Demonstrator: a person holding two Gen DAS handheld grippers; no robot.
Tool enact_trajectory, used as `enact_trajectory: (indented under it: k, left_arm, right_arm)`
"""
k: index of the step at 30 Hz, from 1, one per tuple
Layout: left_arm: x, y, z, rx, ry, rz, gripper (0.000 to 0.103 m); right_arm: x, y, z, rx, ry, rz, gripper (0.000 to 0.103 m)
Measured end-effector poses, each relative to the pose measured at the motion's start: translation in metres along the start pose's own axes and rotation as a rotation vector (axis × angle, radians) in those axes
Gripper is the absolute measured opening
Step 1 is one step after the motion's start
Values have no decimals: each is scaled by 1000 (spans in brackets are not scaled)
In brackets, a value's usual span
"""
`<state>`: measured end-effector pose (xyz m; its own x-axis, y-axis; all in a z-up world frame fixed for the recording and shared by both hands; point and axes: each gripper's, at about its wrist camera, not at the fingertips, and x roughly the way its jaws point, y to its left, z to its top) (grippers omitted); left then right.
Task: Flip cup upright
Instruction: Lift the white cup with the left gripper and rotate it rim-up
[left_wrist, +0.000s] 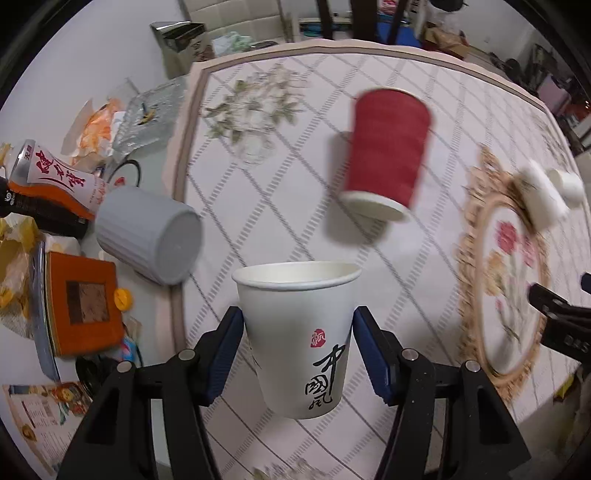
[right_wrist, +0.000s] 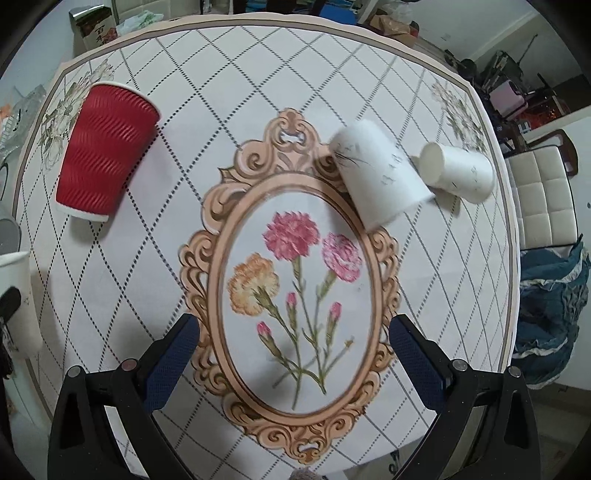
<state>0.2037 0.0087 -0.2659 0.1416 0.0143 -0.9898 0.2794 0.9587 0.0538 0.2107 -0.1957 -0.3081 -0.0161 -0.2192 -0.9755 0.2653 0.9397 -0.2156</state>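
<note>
My left gripper (left_wrist: 297, 325) is shut on a white paper cup with black calligraphy (left_wrist: 299, 332), held mouth-up above the table; the cup also shows at the left edge of the right wrist view (right_wrist: 16, 295). A red ribbed cup (left_wrist: 386, 151) lies on its side on the cloth, also in the right wrist view (right_wrist: 107, 151). Two white cups (right_wrist: 380, 177) (right_wrist: 458, 171) lie on their sides at the right. A grey cup (left_wrist: 147, 232) lies on its side at the cloth's left edge. My right gripper (right_wrist: 293, 354) is open and empty above the flower print.
The table is covered by a cloth with a diamond grid and an oval flower frame (right_wrist: 299, 295). Left of the cloth are a drink bottle (left_wrist: 55, 181), an orange box (left_wrist: 85, 299), a glass dish (left_wrist: 151, 114) and wrappers. A white chair (right_wrist: 546, 199) stands to the right.
</note>
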Motion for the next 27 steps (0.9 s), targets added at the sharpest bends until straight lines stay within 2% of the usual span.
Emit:
enact_trajectory:
  k: [5,12,20,27]
  left_arm:
    - [-11,-43,-22,16,48,-58,58]
    - [-1,-114,-42,-44,139,-159,58]
    - [32,-163,-38,-113,186,-145,58]
    - [46,-163,-29,-137,196,-110,60]
  right_arm:
    - [3,-29,-19,11,16,-11,103]
    - [26,-90,-43,65,59,-7,103]
    - [69,-142,-66,62,107,-7,103]
    - [95,-166,-65,54,130,8,103]
